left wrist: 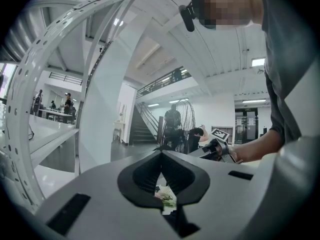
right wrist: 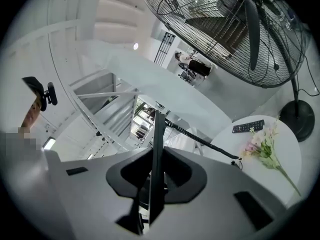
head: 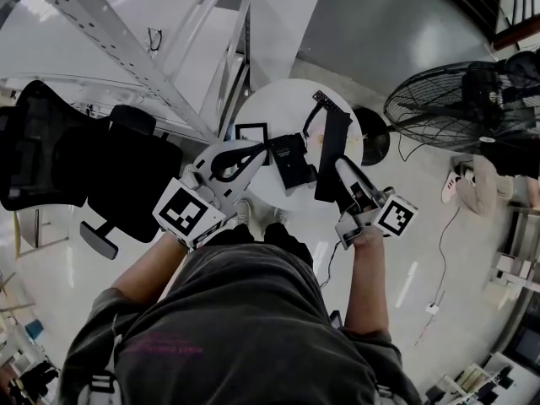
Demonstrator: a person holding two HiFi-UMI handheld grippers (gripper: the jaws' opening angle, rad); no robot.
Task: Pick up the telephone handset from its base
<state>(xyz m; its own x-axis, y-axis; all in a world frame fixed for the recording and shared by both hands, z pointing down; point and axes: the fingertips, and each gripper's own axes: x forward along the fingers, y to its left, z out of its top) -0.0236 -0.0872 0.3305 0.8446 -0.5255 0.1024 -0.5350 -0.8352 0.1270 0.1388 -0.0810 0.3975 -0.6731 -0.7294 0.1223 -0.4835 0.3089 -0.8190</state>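
Note:
A black telephone base sits on the round white table. The long black handset is off the base, to its right, with my right gripper shut on its lower half. In the right gripper view the handset stands edge-on between the jaws of the right gripper. Its coiled cord runs off to the right. My left gripper hovers left of the base with its tips together and nothing in them. In the left gripper view my left gripper shows only a thin gap.
A remote and a sprig of flowers lie on the table, with a small black frame at its left. A big floor fan stands to the right. A black office chair and white metal beams are to the left.

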